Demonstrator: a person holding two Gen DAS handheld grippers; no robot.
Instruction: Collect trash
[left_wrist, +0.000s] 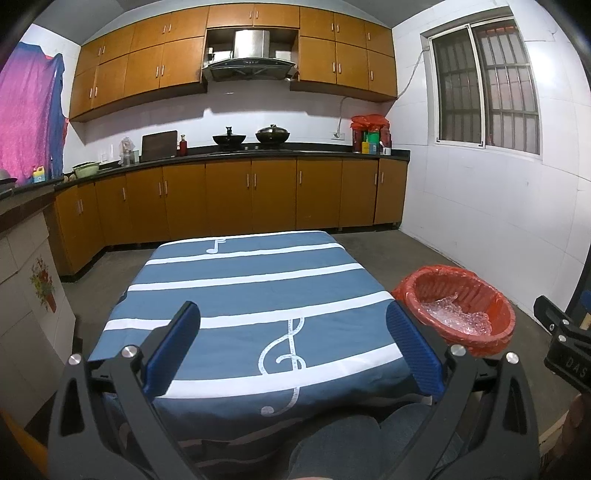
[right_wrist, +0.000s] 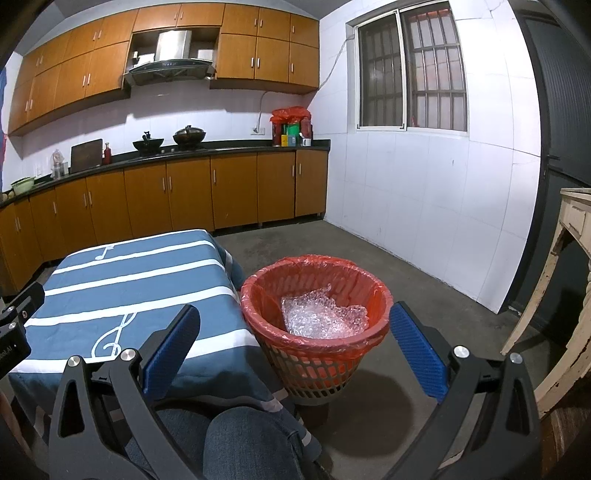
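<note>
A red mesh waste basket (right_wrist: 316, 363) lined with a red plastic bag stands on the floor at the table's right side; it also shows in the left wrist view as the basket (left_wrist: 458, 332). Crumpled clear bubble wrap (right_wrist: 321, 314) lies inside it, the same bubble wrap (left_wrist: 458, 314) visible from the left. My left gripper (left_wrist: 295, 345) hangs open over the near edge of the table (left_wrist: 240, 288), which wears a blue cloth with white stripes and music notes. My right gripper (right_wrist: 295, 345) is open above the gap between table and basket, holding nothing.
A person's knees in jeans (right_wrist: 251, 443) sit below the grippers. Orange kitchen cabinets (left_wrist: 229, 199) with a black counter run along the back wall. A worn cream wooden table (right_wrist: 561, 295) stands at the right, a dark door (right_wrist: 561, 92) behind it. The floor is bare concrete (right_wrist: 424, 273).
</note>
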